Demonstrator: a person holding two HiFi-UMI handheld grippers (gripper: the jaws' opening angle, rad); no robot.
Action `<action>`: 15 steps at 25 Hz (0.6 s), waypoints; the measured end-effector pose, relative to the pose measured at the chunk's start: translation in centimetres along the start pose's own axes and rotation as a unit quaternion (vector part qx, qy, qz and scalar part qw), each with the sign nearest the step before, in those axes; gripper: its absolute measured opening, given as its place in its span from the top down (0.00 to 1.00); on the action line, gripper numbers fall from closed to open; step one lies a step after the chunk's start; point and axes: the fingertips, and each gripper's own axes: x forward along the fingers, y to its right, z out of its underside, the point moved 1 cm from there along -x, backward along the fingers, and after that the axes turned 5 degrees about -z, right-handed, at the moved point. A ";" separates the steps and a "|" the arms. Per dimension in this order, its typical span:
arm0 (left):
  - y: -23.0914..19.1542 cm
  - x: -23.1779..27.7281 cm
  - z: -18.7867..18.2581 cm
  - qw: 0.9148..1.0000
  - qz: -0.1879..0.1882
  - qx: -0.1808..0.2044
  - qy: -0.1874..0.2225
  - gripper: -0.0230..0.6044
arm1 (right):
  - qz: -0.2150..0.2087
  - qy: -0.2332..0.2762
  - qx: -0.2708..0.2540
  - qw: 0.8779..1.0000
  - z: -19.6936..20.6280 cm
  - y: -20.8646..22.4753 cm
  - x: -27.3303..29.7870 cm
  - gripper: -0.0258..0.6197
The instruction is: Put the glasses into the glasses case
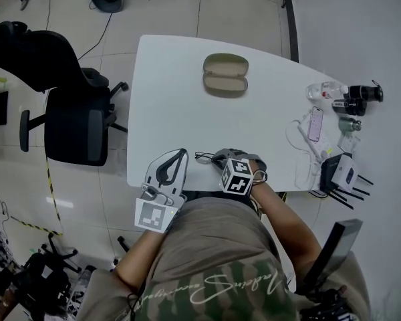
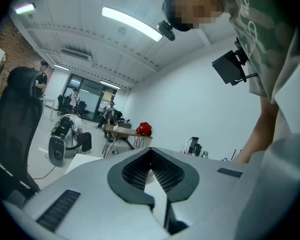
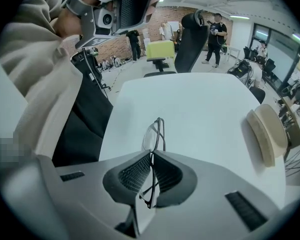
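Observation:
Thin dark-framed glasses (image 3: 154,134) stick out from between the jaws of my right gripper (image 3: 151,156), which is shut on them near the table's near edge (image 1: 214,158). In the head view the glasses (image 1: 203,156) show just left of that gripper. The open beige glasses case (image 1: 225,74) lies at the far middle of the white table (image 1: 167,99); in the right gripper view the glasses case (image 3: 266,134) is at the right. My left gripper (image 1: 175,159) is held at the near left table edge, jaws shut and empty (image 2: 151,160).
A black office chair (image 1: 70,112) stands left of the table. At the table's right end lie a phone (image 1: 315,124), cables, small bottles (image 1: 347,105) and a black router (image 1: 341,172). People and desks are in the background of the gripper views.

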 end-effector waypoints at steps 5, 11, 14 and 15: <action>0.6 2.8 1.0 0.999 0.016 0.047 -0.014 0.96 | 0.002 0.000 0.008 1.000 -0.1 1.0 -0.5 0.91; 1.3 6.0 2.4 0.995 0.029 0.087 -0.025 0.96 | 0.003 0.000 0.016 1.000 -0.1 1.7 -1.1 0.91; 2.0 7.2 2.6 0.995 0.033 0.093 -0.020 0.96 | 0.000 0.000 0.017 1.000 0.6 1.8 -1.1 0.91; 2.1 7.6 2.8 0.996 0.031 0.083 -0.024 0.96 | -0.002 0.000 0.018 1.000 0.8 1.8 -1.2 0.91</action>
